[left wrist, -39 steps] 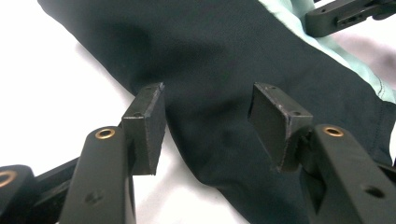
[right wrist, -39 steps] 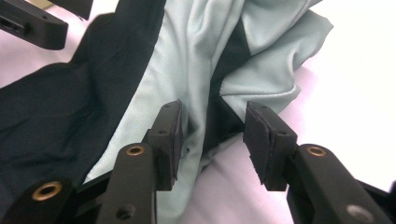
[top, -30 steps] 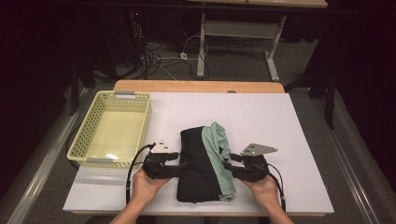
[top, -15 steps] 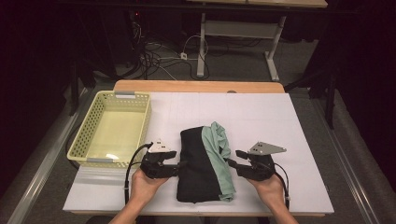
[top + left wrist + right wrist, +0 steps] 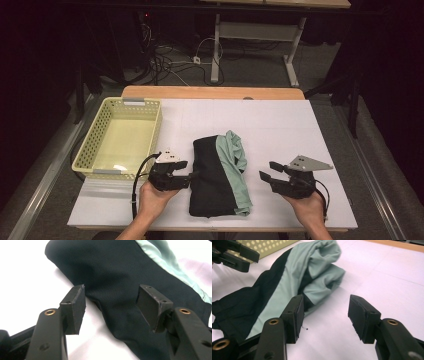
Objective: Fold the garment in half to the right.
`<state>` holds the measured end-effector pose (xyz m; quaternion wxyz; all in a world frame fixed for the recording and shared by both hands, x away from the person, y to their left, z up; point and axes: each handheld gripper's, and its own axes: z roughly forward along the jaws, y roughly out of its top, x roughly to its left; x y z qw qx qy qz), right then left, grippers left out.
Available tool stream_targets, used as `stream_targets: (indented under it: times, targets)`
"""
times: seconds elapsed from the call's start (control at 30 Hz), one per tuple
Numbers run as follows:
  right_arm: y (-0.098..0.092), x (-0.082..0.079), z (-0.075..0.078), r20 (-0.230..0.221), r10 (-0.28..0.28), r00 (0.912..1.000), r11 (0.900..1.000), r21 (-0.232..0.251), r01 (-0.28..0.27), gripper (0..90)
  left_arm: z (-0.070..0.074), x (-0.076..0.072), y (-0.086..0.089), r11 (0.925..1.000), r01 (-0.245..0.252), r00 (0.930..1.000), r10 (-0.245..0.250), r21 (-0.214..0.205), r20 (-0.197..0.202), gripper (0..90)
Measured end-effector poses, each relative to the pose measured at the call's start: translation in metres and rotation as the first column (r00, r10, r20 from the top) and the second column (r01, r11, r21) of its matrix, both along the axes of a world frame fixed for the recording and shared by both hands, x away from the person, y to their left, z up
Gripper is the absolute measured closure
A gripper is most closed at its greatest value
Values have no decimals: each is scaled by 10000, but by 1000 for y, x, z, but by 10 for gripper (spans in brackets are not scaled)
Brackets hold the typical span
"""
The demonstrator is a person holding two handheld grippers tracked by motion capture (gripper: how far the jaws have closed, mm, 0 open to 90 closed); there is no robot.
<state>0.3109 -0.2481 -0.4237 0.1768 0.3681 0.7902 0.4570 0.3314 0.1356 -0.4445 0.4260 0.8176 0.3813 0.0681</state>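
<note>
A white worktop (image 5: 280, 125) stands in a dark room. Cables (image 5: 165, 57) lie on grey floor (image 5: 250, 70) at eleven o'clock; a desk frame (image 5: 252, 35) stands at twelve.

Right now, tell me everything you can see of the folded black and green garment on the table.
The folded garment is a soft woven cloth, mostly black, with a pale green panel along its right side that bunches into loose folds at the far end. It lies flat as a longish bundle near the front of the white table, right of the yellow basket. The left gripper has open jaws around its left edge, pads not pressing. The right gripper stands apart, open.
</note>
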Motion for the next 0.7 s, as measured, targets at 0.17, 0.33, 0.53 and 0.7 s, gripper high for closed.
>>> stream_targets:
  times: [0.17, 0.33, 0.53, 0.7]
  targets:
    - [-20, -9, 0, 80, -369, 9993, 9992, 125, 368, 448, 0, 1, 1, 10000, -6, 10000, 6, -15, -24, 388]
    - [-36, -16, -1, 107, -729, 9973, 9969, 297, 725, 429, 0, 0, 1, 10000, 27, 10000, -27, -7, 23, 382]
    - [-51, -27, -4, 252, -1023, 9944, 9945, 255, 1017, 411, 0, 1, 1, 10000, -4, 10000, 4, -44, -9, 378]
    - [-66, -31, -11, 244, -1463, 9889, 9886, 392, 1453, 394, -1, 1, 1, 10000, 31, 10000, -31, -53, -15, 374]
